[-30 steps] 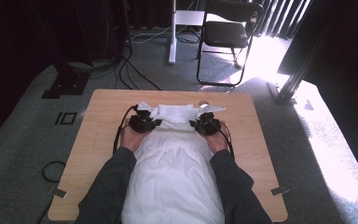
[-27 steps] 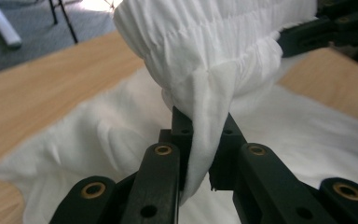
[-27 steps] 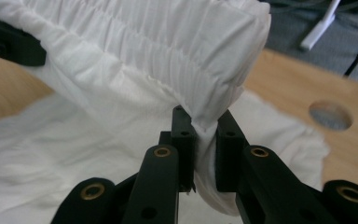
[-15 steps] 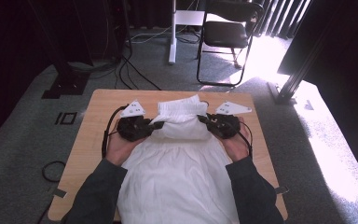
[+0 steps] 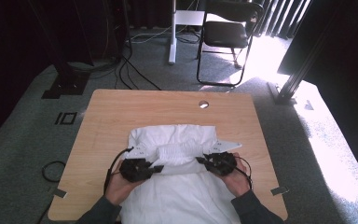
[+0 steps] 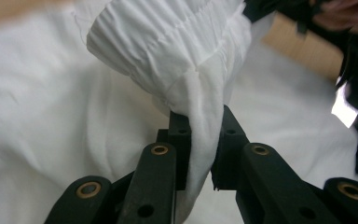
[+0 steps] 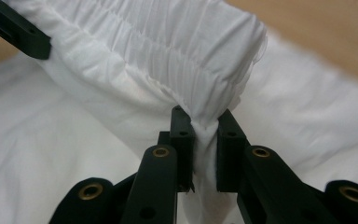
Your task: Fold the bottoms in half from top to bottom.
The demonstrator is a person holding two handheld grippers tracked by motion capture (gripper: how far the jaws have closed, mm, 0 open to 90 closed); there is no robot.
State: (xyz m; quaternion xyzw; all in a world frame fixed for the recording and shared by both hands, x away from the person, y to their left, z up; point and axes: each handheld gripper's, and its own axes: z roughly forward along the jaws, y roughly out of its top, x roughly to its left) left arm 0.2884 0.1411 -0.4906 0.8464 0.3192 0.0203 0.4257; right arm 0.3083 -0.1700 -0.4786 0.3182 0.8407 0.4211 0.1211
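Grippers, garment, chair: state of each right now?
Left gripper: shut on the waistband.
Right gripper: shut on the waistband.
Waistband: gathered, lifted off the cloth between both grippers.
Garment: white, spread on the table, near end hanging over the edge.
Table: far half bare.
Chair: upright, unoccupied.

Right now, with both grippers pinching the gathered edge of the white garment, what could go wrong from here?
1. Both the left gripper and the right gripper hold only a thin pinch of the white cloth garment, so a pull might slip it free.
2. The garment's near part hangs past the edge of the wooden table; its weight could drag the fold out.
3. Uneven pulling may skew the elastic band.
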